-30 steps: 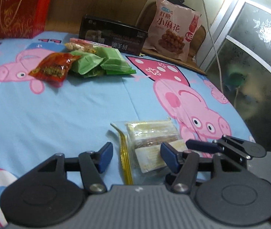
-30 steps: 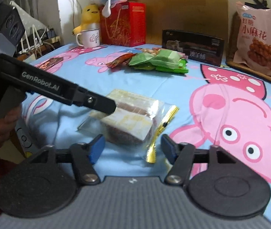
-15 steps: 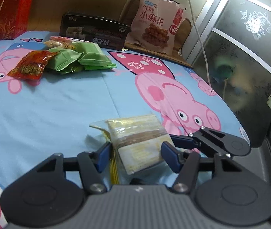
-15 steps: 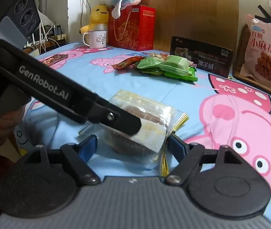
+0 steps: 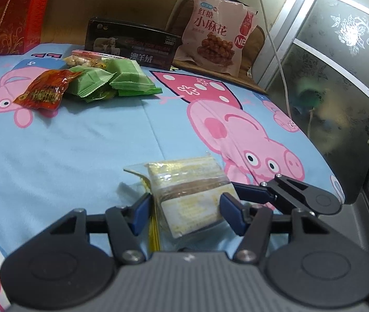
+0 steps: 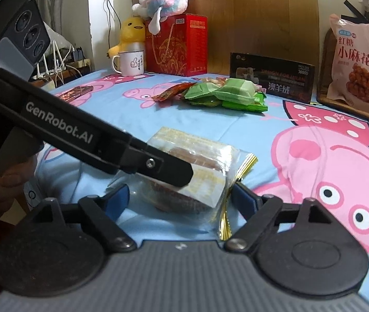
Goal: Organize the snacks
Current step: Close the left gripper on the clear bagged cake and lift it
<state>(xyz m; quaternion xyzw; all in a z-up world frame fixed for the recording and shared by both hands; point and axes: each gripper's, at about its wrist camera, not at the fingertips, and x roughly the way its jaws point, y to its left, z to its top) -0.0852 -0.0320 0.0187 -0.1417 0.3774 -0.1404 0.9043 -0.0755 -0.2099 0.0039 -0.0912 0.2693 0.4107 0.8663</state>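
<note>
A clear-wrapped cake packet (image 5: pixel 187 195) (image 6: pixel 197 150) with a gold tie strip lies on the blue cartoon-pig bedsheet (image 5: pixel 80 143). My left gripper (image 5: pixel 185 204) straddles it. Its blue pads stand close against both sides, and I cannot see them squeezing it. In the right wrist view, one black left finger (image 6: pixel 163 167) crosses over the packet. My right gripper (image 6: pixel 180 195) comes at the packet from the other side. Its jaws are opening, with the packet between them and a gap at the left pad. One right finger (image 5: pixel 288 189) shows beside the packet.
Further back lies a snack pile of a red packet (image 5: pixel 44 91) and green packets (image 5: pixel 122 80). Behind it are a black box (image 5: pixel 129 44), a large pink snack bag (image 5: pixel 218 33), a red gift box (image 6: pixel 176 44) and a mug (image 6: pixel 129 63). The bed edge meets a cabinet (image 5: pixel 340 78) on the right.
Both grippers have closed in on the packet, which now lies between both pairs of pads instead of ahead of them. The right jaws have spread wider.
</note>
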